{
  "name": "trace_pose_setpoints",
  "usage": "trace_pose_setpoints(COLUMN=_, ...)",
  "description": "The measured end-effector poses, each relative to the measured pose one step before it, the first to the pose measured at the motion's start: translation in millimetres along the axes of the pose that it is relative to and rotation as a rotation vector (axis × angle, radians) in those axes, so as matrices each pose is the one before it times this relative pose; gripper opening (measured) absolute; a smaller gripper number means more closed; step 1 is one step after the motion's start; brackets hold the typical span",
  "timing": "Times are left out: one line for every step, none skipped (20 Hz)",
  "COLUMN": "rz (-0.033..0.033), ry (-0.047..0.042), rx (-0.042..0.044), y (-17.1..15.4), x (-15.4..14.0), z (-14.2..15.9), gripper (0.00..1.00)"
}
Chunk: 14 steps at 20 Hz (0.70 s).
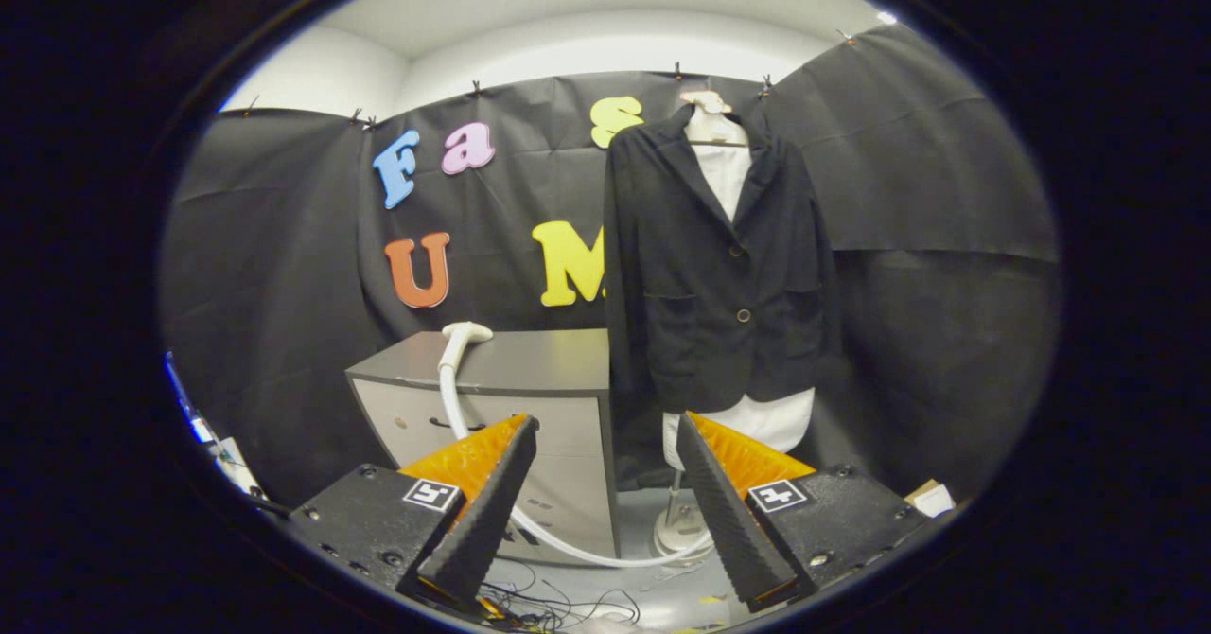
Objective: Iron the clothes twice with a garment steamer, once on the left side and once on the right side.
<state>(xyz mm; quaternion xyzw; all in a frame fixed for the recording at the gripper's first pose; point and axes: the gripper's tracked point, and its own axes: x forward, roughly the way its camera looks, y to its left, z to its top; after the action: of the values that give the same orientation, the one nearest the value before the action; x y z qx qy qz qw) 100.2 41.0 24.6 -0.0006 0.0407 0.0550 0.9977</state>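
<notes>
grey cabinet point(516, 369) against black cloth wall point(274, 237)

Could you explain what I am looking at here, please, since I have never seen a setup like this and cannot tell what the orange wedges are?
The picture comes from a fisheye camera riding on a hand-held gripper, looking forward along its two fingers. Those fingers are the orange wedges with black ribbed pads; they stand apart with nothing between them, so nothing is held. Beyond them a dark jacket hangs over a white shirt on a stand with a round white base. Beside it is a grey drawer cabinet. The white garment steamer head rests on the cabinet's top, and its hose runs down the front and curves along the floor. Loose thin wires lie on the floor near the fingers.
</notes>
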Motion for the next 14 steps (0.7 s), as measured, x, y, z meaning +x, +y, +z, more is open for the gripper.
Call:
trace_pose_setpoints(rz=0.00834, ry=0.01324, rx=-0.00314, y=4.72, x=13.68, z=2.44, gripper=0.96)
trace_pose_setpoints(rz=0.02061, ry=0.00907, rx=-0.00254, y=7.17, x=12.64, z=3.97, gripper=0.96)
trace_pose_setpoints(rz=0.02283, ry=0.01342, rx=-0.00255, y=6.99, x=12.67, z=3.05, gripper=0.96)
trace_pose_setpoints(rz=0.02356, ry=0.0101, rx=-0.00351, y=7.83, x=13.77, z=4.29, gripper=0.96)
trace_pose_setpoints(rz=0.02074, ry=0.00631, rx=-0.00519, y=6.55, x=13.65, z=4.47, gripper=0.96)
trace_pose_setpoints(rz=0.01941, ry=0.00527, rx=-0.00644, y=7.24, x=14.39, z=5.04, gripper=0.96)
trace_pose_setpoints(rz=0.02485, ry=0.00096, rx=-0.00737, y=7.81, x=13.15, z=5.73, gripper=0.96)
trace_pose_setpoints(rz=0.02443, ry=0.00119, rx=-0.008, y=8.36, x=13.96, z=6.17, gripper=0.96)
trace_pose_setpoints(rz=0.02247, ry=0.00588, rx=-0.00994, y=7.64, x=14.34, z=4.33, gripper=0.96)
trace_pose_setpoints(rz=0.02148, ry=0.00555, rx=-0.00964, y=7.38, x=14.77, z=4.65, gripper=0.96)
trace_pose_setpoints(rz=0.02055, ry=0.01, rx=-0.01048, y=7.64, x=15.57, z=3.22, gripper=0.96)
trace_pose_setpoints(rz=0.01818, ry=0.00922, rx=-0.00788, y=6.97, x=15.26, z=3.35, gripper=0.96)
trace_pose_setpoints(rz=0.01282, ry=0.01686, rx=-0.00504, y=6.19, x=16.1, z=1.5, gripper=0.96)
trace_pose_setpoints(rz=0.01835, ry=0.01657, rx=-0.00413, y=6.56, x=15.47, z=1.32, gripper=0.96)
